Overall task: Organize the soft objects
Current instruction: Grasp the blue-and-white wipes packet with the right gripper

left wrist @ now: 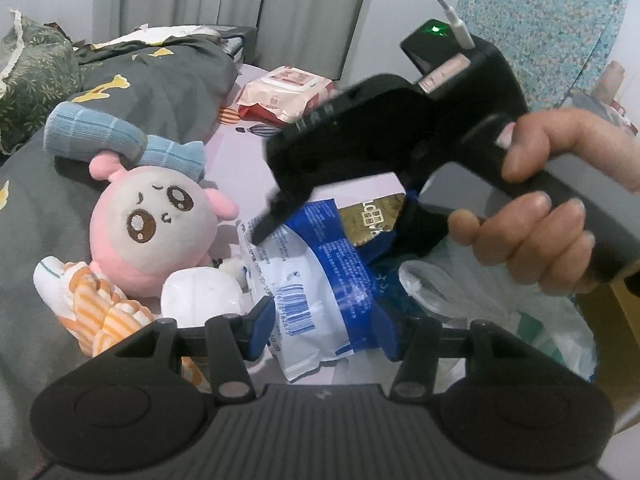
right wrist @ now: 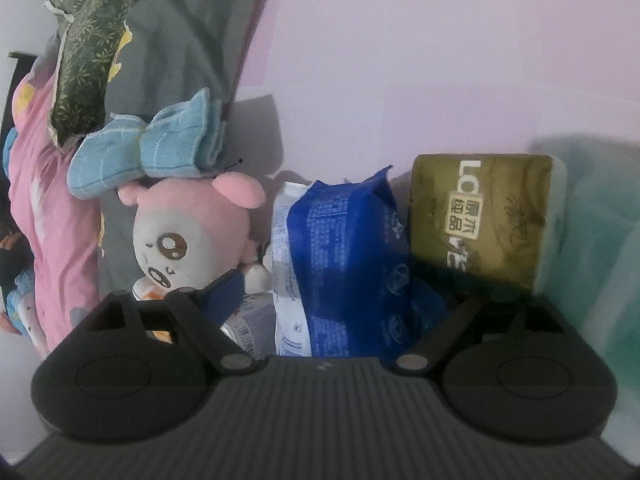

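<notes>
Left gripper [left wrist: 324,330], seen from its own camera, has its blue pads pressed on either side of a blue and white tissue pack [left wrist: 316,280] lying on a lilac bedsheet [left wrist: 240,160]. Beside the pack sits a pink plush doll [left wrist: 154,216] with a blue bow [left wrist: 120,140], and a striped orange sock [left wrist: 104,312]. Above, a hand [left wrist: 532,216] holds the right gripper [left wrist: 340,240], jaws spread over the pack. From the right wrist view, the right gripper [right wrist: 332,300] straddles the same pack [right wrist: 344,264] without clearly pinching it; a gold tissue pack [right wrist: 484,220] stands just behind, touching it.
</notes>
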Motion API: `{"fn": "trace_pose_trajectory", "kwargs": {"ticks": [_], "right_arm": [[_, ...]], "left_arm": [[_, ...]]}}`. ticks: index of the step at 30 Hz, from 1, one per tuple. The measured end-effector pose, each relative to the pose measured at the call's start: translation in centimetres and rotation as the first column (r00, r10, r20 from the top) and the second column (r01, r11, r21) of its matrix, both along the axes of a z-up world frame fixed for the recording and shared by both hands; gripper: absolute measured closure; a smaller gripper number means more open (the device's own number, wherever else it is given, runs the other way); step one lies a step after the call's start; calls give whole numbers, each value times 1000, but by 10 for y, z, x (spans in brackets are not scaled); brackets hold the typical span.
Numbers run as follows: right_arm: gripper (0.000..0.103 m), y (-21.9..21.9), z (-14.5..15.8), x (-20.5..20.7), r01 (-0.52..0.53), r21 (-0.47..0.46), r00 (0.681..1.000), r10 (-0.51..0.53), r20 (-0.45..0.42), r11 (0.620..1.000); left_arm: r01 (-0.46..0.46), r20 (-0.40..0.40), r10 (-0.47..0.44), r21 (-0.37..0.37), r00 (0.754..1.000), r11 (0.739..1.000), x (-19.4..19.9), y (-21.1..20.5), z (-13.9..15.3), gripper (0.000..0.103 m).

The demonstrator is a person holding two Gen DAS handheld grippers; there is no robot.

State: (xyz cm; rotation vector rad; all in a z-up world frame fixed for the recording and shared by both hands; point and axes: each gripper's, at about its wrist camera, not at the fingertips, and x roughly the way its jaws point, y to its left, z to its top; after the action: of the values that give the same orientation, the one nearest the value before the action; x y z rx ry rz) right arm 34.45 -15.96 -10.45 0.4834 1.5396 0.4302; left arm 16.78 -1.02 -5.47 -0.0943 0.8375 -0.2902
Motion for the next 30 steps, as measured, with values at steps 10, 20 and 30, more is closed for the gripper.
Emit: {"fn": "trace_pose_trajectory", "kwargs": {"ticks": [10, 20, 30], "right_arm": [[68, -15, 16, -17, 19, -32, 995, -16, 99, 999], [67, -16, 45, -30, 52, 21, 993, -54, 107, 998], [64, 9, 58, -38, 32, 127, 990, -49, 133, 991]], "left_arm": [[23, 13, -22, -36, 1000, 999, -4, 0, 1, 49], [24, 52, -21, -41, 998, 999, -5, 0, 6, 43], [-60, 61, 61, -15, 996, 998, -5, 22, 11, 44]]}}
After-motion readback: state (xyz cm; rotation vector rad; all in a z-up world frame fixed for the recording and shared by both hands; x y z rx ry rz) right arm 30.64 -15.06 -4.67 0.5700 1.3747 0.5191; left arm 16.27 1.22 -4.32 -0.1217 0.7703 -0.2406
